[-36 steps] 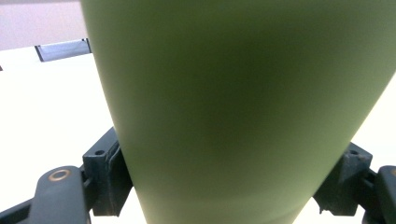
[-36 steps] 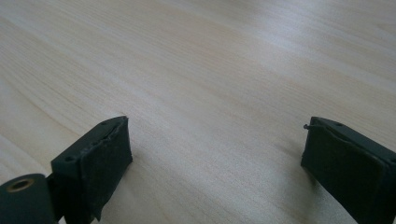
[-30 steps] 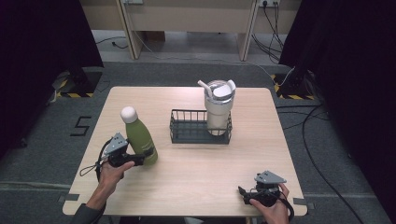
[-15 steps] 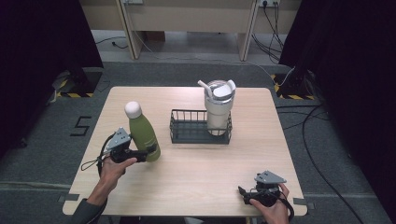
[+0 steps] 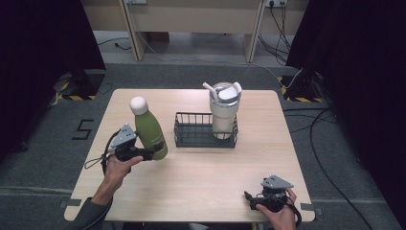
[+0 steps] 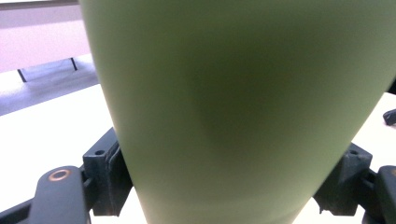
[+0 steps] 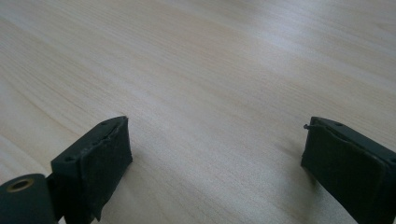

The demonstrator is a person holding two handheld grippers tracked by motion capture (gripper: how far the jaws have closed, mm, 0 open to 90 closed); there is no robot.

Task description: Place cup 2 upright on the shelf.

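A green bottle (image 5: pixel 149 130) with a white cap leans slightly left over the left half of the wooden table (image 5: pixel 201 177). My left gripper (image 5: pixel 152 153) is shut on its lower body, and in the left gripper view the green bottle (image 6: pixel 233 112) sits pressed between both black jaws. A black wire basket (image 5: pixel 191 136) stands at the table's middle, holding a white tumbler (image 5: pixel 224 111) with a lid and straw at its right end. My right gripper (image 5: pixel 248 198) rests near the front right edge, and in the right gripper view the right gripper (image 7: pixel 215 158) stands open over bare wood.
Dark curtains flank the table on both sides. Cables (image 5: pixel 316 120) trail over the grey floor to the right, and desk legs (image 5: pixel 131 28) stand beyond the far edge. Bare wood lies between the two grippers.
The left gripper has lifted the green bottle and carried it a little to the right, toward the basket. The right gripper has stayed where it was.
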